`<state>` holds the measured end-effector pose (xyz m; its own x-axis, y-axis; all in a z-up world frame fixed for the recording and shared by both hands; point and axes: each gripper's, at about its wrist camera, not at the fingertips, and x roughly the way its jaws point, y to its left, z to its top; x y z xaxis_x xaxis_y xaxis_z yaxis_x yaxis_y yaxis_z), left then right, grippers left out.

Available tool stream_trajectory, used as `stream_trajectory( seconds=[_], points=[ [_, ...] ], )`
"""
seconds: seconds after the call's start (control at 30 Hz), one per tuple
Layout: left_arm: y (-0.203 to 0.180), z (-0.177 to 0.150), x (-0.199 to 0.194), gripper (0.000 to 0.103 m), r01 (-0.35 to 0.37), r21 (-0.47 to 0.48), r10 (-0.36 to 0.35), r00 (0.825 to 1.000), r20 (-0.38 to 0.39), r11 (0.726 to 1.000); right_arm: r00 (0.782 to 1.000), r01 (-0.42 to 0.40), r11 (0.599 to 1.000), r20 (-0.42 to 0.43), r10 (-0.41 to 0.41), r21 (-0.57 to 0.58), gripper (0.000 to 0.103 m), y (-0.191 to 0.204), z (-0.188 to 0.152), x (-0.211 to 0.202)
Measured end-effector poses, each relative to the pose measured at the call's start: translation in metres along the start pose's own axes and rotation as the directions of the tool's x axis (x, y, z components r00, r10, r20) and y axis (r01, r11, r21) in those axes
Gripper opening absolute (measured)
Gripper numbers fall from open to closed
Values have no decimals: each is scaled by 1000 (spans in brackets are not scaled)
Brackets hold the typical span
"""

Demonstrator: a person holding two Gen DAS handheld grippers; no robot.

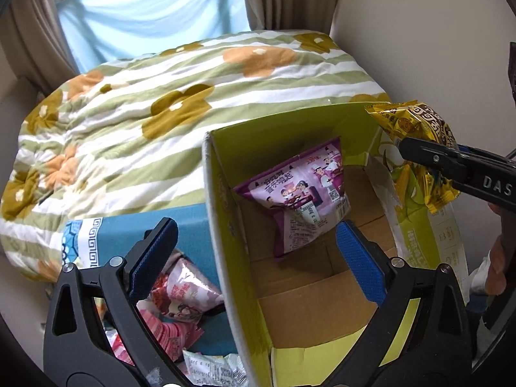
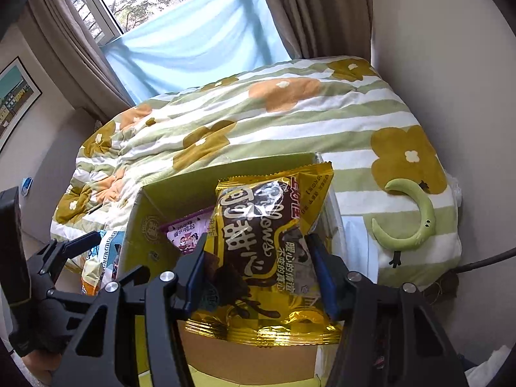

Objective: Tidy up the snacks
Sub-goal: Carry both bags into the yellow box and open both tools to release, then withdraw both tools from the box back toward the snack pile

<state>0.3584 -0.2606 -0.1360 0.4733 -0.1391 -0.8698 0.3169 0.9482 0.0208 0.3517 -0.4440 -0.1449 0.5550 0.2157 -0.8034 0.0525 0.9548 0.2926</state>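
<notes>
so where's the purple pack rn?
The purple pack lies in the green box, leaning on its far wall; in the right wrist view it peeks out left of the gold pack.

Count: 2 boxes – 1 green carton, 1 blue box. Pkts: 1 purple pkt in the green carton, 1 gold pkt above it. Blue box has a heap of pink/white pkts, several, exact no. unclear. 1 green crescent toy on the bed.
</notes>
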Motion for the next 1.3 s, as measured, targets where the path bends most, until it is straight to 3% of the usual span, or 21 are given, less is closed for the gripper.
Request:
stream_trajectory(
  seconds=[0.2, 0.23, 0.27, 0.33, 0.67, 1.0, 1.3],
  points=[
    [23, -9, -7, 98, -14, -64, 14, 1000, -3, 998, 999, 38, 999, 14, -37, -20, 56, 4, 11, 26],
    [25, -10, -8, 98, -13, -73, 13, 1000, -3, 997, 998, 58, 998, 22, -57, -27, 63, 4, 11, 30],
    [27, -12, -9, 98, -13, -80, 12, 1000, -3, 997, 997, 69, 997, 36, -68, -32, 80, 4, 11, 31],
    [29, -16, -10, 98, -17, -88, 17, 1000, -7, 996, 996, 75, 996, 61, -72, -40, 102, 5, 9, 30],
    [31, -35, -29, 98, -26, -131, 28, 1000, 13, 991, 998, 50, 997, 43, -48, -60, 102, 1, -8, 5],
    [39, -51, -89, 98, -60, -190, 76, 994, 77, 980, 994, 66, 987, 97, -52, -144, 102, 13, -16, -45],
    [73, -95, -147, 98, -74, -231, 107, 985, 134, 970, 990, 30, 986, 138, -8, -161, 103, 40, -43, -91]
  ],
)
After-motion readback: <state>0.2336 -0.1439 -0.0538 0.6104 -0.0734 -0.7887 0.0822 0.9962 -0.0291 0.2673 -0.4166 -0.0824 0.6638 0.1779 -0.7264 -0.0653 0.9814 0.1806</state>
